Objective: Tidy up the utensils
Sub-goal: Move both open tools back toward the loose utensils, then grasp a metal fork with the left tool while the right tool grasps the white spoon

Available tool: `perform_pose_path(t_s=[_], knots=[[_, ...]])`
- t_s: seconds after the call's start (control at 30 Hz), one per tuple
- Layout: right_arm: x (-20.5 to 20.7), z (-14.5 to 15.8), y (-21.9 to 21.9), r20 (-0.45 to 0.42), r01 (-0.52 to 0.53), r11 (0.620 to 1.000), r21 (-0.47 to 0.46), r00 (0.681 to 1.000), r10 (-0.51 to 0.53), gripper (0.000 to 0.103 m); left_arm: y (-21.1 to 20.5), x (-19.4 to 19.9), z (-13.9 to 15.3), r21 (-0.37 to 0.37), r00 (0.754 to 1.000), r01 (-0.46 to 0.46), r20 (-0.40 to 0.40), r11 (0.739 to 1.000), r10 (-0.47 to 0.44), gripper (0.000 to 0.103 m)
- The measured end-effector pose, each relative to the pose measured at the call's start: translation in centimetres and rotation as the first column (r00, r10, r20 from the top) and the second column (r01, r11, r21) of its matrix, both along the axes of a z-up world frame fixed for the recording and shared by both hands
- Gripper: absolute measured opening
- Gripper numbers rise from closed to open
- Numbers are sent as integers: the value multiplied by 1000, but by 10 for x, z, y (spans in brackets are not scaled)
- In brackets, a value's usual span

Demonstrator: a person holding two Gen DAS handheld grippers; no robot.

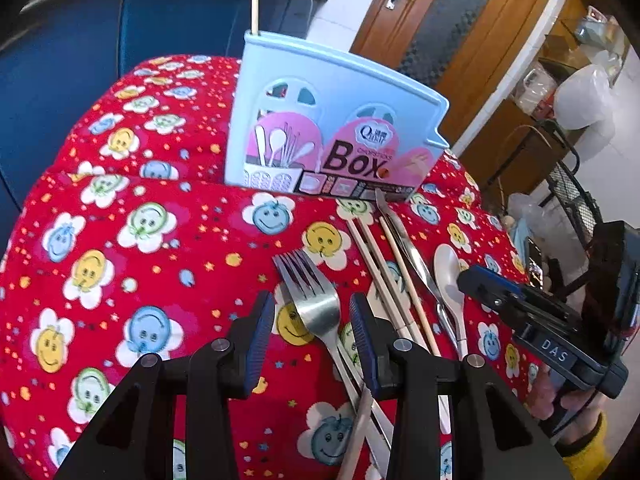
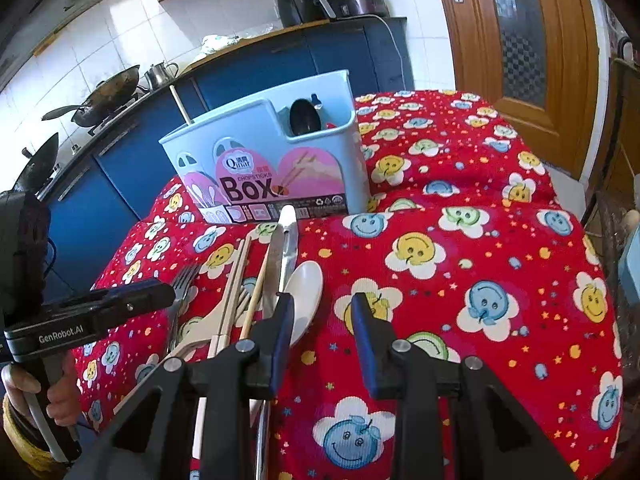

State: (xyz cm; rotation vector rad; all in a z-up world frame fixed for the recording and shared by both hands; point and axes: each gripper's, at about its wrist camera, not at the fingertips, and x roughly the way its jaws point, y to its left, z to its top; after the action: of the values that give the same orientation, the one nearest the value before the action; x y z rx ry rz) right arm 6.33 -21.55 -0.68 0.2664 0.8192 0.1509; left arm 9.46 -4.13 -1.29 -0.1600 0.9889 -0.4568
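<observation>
On the red smiley tablecloth [image 1: 120, 240] lie a steel fork [image 1: 316, 304], pale chopsticks [image 1: 384, 272], a table knife [image 1: 408, 248] and a white spoon [image 1: 450, 276]. My left gripper [image 1: 312, 340] is open and hangs low over the fork, whose head lies between the pads without touching them. My right gripper [image 2: 324, 340] is open too, and the white spoon's [image 2: 304, 296] bowl lies by its left finger. Behind the utensils stands a light blue chopsticks box [image 1: 332, 120], [image 2: 264, 152], holding one chopstick [image 1: 255, 0] and a black spoon [image 2: 304, 116].
The right gripper [image 1: 520, 308] sits just right of the utensils in the left wrist view, and the left gripper [image 2: 100, 312] covers the fork [image 2: 182, 280] in the right. Blue cabinets [image 2: 280, 64] with woks [image 2: 104, 96] stand behind. A wooden door [image 2: 520, 40] is at the right.
</observation>
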Motion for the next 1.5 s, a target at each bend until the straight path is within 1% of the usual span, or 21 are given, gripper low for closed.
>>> perform_pose_path(t_s=[0.13, 0.2, 0.27, 0.37, 0.4, 0.43, 0.7, 0.83, 1.07, 1.2, 1.37, 1.4, 1.43, 1.5], knots=[[4, -3, 0, -17, -1, 1000, 9, 1000, 1, 32, -2, 2, -6, -8, 1000, -1, -20, 1000, 1, 40], [6, -5, -1, -25, -4, 1000, 21, 1000, 5, 32, -3, 3, -9, -26, 1000, 2, -31, 1000, -3, 35], [8, -7, -2, -34, -5, 999, 37, 999, 7, 31, -2, 4, -12, -50, 999, 3, -43, 999, -5, 23], [10, -9, -4, -43, -6, 999, 54, 999, 8, 18, 0, 4, -12, -67, 999, 1, -43, 998, -3, 22], [10, -9, -4, -42, -7, 998, 57, 999, 9, 12, 0, 4, -12, -66, 999, 1, -40, 998, -4, 22], [9, -9, -4, -40, -10, 998, 58, 999, 12, 10, 0, 3, -12, -66, 999, 1, -37, 998, -3, 22], [3, 0, -6, 8, -14, 996, 86, 1000, 14, 5, 12, -3, -5, -103, 1000, 2, -30, 995, -5, 20], [-3, 7, -4, 54, -25, 996, 86, 998, 21, 3, 17, -10, 0, -106, 1000, 15, 1, 994, -15, 19], [-14, 22, -2, 150, -29, 995, 91, 989, 15, 3, 26, -21, 12, -158, 998, 21, 66, 987, -11, 19], [-21, 35, -2, 230, -18, 996, 91, 973, -4, 3, 30, -28, 23, -178, 993, 25, 121, 984, -4, 19], [-30, 54, 1, 325, 0, 997, 73, 946, -24, 3, 35, -36, 43, -212, 979, 33, 202, 977, 11, 18], [-31, 58, 3, 340, 3, 998, 68, 940, -26, 3, 36, -36, 46, -220, 977, 32, 211, 975, 15, 15], [-32, 60, 3, 350, 4, 998, 65, 936, -27, 3, 37, -37, 49, -231, 975, 33, 220, 972, 20, 2], [-32, 67, 6, 378, 2, 998, 58, 926, -23, 3, 40, -35, 54, -252, 973, 35, 229, 967, 25, 2]])
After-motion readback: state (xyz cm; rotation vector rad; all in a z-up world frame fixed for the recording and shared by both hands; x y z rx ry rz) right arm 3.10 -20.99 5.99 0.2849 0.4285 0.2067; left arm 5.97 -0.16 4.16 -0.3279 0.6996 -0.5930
